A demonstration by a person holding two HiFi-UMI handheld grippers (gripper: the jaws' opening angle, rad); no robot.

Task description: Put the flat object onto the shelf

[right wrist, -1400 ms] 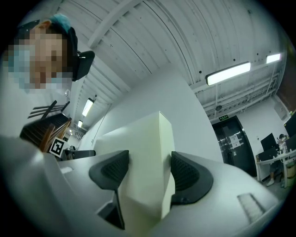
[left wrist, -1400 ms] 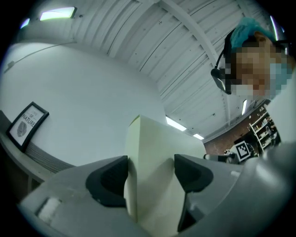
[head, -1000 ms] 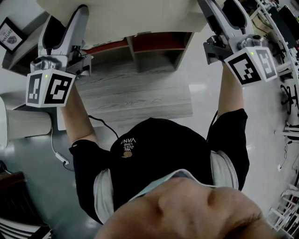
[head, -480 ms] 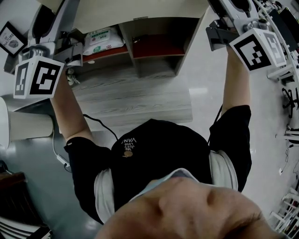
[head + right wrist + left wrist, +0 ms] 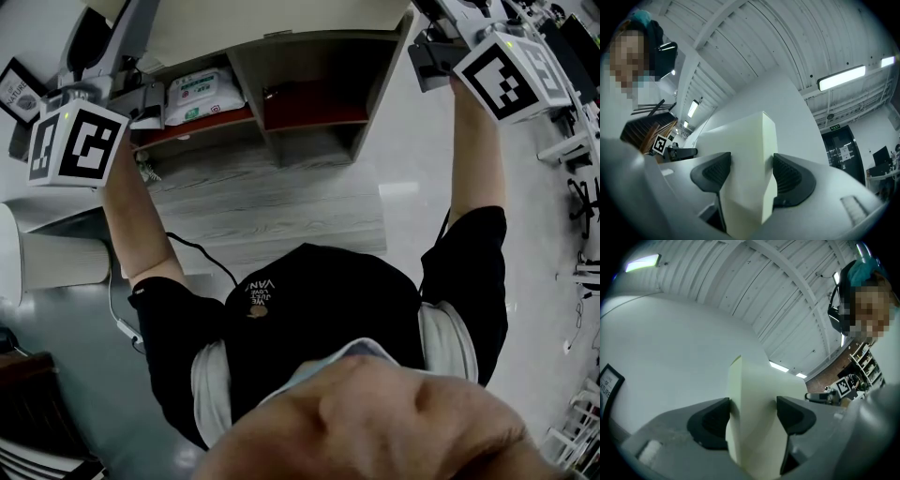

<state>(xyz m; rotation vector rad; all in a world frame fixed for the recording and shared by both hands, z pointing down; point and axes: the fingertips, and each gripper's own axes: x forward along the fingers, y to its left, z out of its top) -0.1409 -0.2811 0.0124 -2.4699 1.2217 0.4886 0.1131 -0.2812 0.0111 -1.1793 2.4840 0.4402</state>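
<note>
The flat object is a thick cream board held across the top of the head view, above the person's head. My left gripper is shut on its left end, with the board's pale edge pressed between both dark pads. My right gripper is shut on the other end of the board. In the head view the left gripper and the right gripper reach up to the board's two ends. Below it stands the low wooden shelf with open compartments.
A white packet lies in the shelf's left compartment, and the middle one has a red floor. A framed picture leans at the left. A cable trails over the wood-patterned floor strip. Metal racks stand at the right.
Both grippers have risen with the board toward the top of the head view. The shelf's compartments and the white packet have come into sight beneath the board.
</note>
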